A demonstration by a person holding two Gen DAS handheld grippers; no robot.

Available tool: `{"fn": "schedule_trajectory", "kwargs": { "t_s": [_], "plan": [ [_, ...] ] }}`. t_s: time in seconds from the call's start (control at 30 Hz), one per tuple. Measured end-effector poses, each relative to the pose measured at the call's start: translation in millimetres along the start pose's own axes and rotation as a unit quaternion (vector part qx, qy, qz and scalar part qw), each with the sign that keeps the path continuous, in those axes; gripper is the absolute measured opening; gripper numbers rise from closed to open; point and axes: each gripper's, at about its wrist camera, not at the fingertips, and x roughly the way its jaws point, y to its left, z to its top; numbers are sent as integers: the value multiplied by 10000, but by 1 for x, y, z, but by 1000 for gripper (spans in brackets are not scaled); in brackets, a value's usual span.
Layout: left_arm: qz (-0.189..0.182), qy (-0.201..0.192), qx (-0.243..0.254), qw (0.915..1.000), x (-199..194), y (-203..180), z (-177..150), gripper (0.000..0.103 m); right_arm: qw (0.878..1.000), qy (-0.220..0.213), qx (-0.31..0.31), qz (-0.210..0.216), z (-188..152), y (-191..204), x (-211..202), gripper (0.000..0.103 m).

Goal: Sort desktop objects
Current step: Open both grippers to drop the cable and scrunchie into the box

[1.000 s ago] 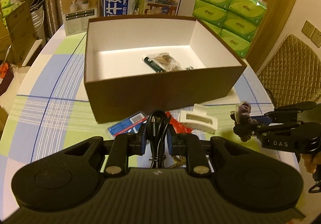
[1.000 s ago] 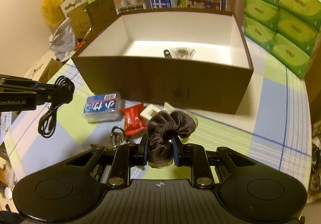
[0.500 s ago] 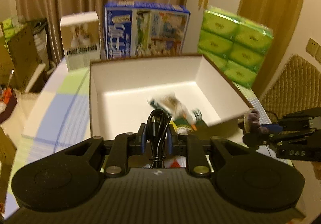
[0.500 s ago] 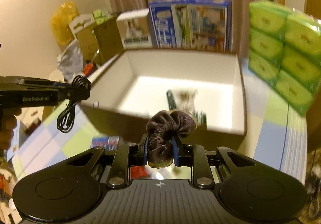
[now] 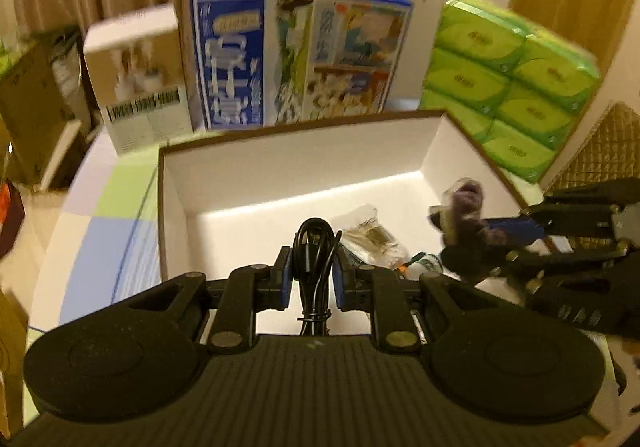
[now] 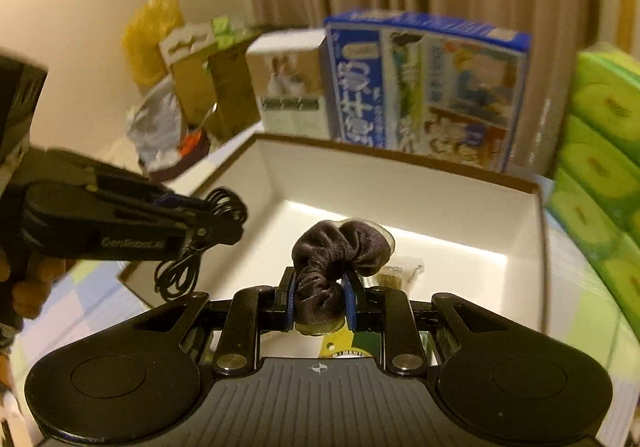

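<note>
My left gripper [image 5: 311, 275] is shut on a coiled black cable [image 5: 313, 247] and holds it over the near edge of the open brown box [image 5: 280, 151] with a white inside. My right gripper [image 6: 320, 299] is shut on a dark velvet scrunchie [image 6: 340, 247] and holds it above the box [image 6: 400, 183]. The right gripper with the scrunchie [image 5: 464, 207] also shows at the right of the left wrist view. The left gripper with the cable [image 6: 224, 207] shows at the left of the right wrist view. Small packets [image 5: 372, 239] lie on the box floor.
Behind the box stand a blue milk carton [image 5: 296, 55], a small white product box [image 5: 136, 75] and a stack of green tissue packs [image 5: 508, 83]. A checked cloth [image 5: 108, 231] covers the table. Bags and cartons [image 6: 180, 87] sit at the far left.
Both grippers have risen from the table in front of the box and moved forward, so they now hang over the box's inside, each still holding its object.
</note>
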Motion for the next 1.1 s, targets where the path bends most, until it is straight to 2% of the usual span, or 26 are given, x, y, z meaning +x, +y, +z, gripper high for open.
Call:
{"fn": "schedule_trajectory", "kwargs": {
  "t_s": [0.2, 0.37, 0.8, 1.03, 1.1],
  "plan": [
    [52, 469, -104, 9988, 42, 13, 7, 16, 9969, 712, -274, 216, 3, -5, 59, 20],
    [143, 778, -47, 9969, 73, 19, 9, 16, 9935, 1078, -131, 332, 4, -19, 88, 20],
    [278, 1251, 32, 9917, 115, 27, 17, 16, 9885, 1390, -134, 580, 13, -24, 116, 20],
    [313, 1267, 34, 9914, 118, 28, 20, 16, 9871, 1482, -222, 563, 15, -23, 121, 20],
    [304, 1266, 16, 9915, 116, 28, 20, 16, 9868, 1497, -240, 565, 15, -22, 122, 25]
  ]
}}
